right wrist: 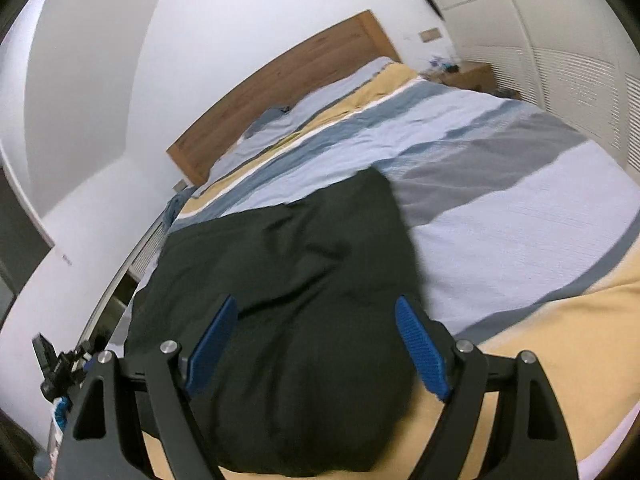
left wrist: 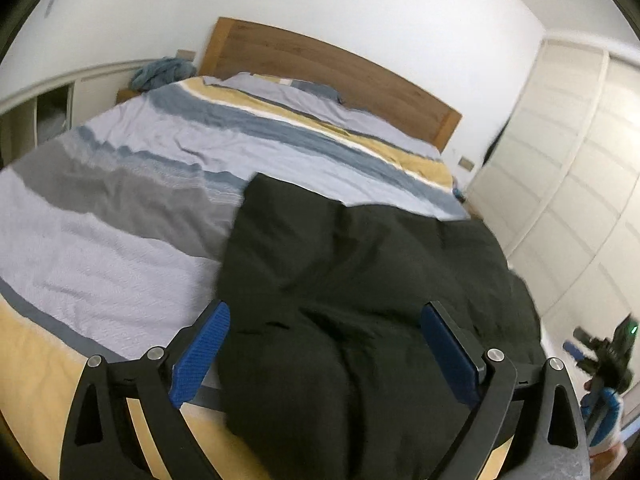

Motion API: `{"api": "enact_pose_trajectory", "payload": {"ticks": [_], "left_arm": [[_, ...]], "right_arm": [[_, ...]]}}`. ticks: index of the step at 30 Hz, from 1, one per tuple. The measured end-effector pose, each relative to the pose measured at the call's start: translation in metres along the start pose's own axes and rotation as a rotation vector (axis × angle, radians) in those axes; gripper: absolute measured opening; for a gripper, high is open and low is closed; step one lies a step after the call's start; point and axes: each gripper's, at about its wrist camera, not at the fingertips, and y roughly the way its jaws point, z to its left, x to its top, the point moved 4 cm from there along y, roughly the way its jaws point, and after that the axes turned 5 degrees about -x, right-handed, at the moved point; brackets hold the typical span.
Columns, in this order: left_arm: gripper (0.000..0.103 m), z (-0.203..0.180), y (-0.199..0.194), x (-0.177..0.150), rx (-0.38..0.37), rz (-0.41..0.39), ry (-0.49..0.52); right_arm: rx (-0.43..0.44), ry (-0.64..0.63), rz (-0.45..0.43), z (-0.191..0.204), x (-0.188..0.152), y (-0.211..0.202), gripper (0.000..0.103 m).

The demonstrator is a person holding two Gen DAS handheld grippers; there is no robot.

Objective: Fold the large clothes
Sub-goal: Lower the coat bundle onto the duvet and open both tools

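Two open tools above a dark garment on a striped bed.

Nearest me, my left tool [left wrist: 324,348] has its blue pads [left wrist: 202,354] spread wide apart with nothing clamped between them; my right tool [right wrist: 316,344] is also spread apart and empty, angled down toward the bed. Just past both, a black garment [right wrist: 288,300] lies in a rumpled, roughly folded heap on the near part of the bed, its far edge reaching onto the grey and pale blue stripes. From the left camera, my other tool shows small at the lower right edge. Beyond the garment stretches the striped duvet [left wrist: 140,184] in yellow, grey, blue and white. Farther on lie pillows [left wrist: 280,92], then a wooden headboard [left wrist: 320,64] against a white wall. A white wardrobe [left wrist: 576,168] stands beside the bed.
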Motion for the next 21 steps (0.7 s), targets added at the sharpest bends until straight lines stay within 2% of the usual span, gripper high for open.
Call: {"api": "enact_pose_trajectory", "payload": {"ticks": [6, 10, 13, 21], "left_arm": [[0.095, -0.054, 0.046, -0.018, 0.097, 0.014, 0.107], [0.095, -0.078, 0.068, -0.021, 0.110, 0.004, 0.170], [0.095, -0.089, 0.081, -0.021, 0.114, 0.003, 0.212], [0.095, -0.103, 0.112, -0.014, 0.129, 0.019, 0.282]], "right_arm": [[0.005, -0.182, 0.049, 0.086, -0.029, 0.048, 0.081], [-0.016, -0.324, 0.047, 0.132, -0.047, 0.070, 0.081], [-0.041, -0.410, 0.030, 0.149, -0.053, 0.078, 0.081], [-0.048, -0.447, 0.035, 0.151, -0.046, 0.100, 0.081]]}}
